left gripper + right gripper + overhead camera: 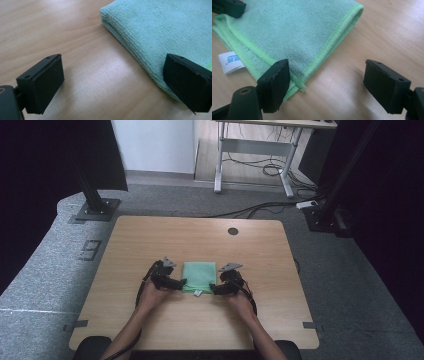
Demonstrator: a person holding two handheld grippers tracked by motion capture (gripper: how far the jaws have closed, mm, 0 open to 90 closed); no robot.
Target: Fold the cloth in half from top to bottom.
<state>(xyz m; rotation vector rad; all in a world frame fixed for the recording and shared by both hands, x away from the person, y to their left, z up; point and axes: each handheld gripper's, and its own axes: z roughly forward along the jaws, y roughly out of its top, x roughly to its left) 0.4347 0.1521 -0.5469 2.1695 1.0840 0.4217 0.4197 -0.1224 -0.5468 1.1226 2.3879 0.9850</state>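
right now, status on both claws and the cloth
Left claw open at the cloth's fold. Right claw open at its near corner. Green cloth folded flat on the table, unheld. Nothing in the way.

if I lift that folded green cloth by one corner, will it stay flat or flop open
The cloth would probably flop: it looks like soft terry, and its stacked layers lie loose at the edge, so they would likely sag and unfold. It seems light for its size, being thin fabric. On the smooth wooden table a push would more likely bunch it than slide it whole.
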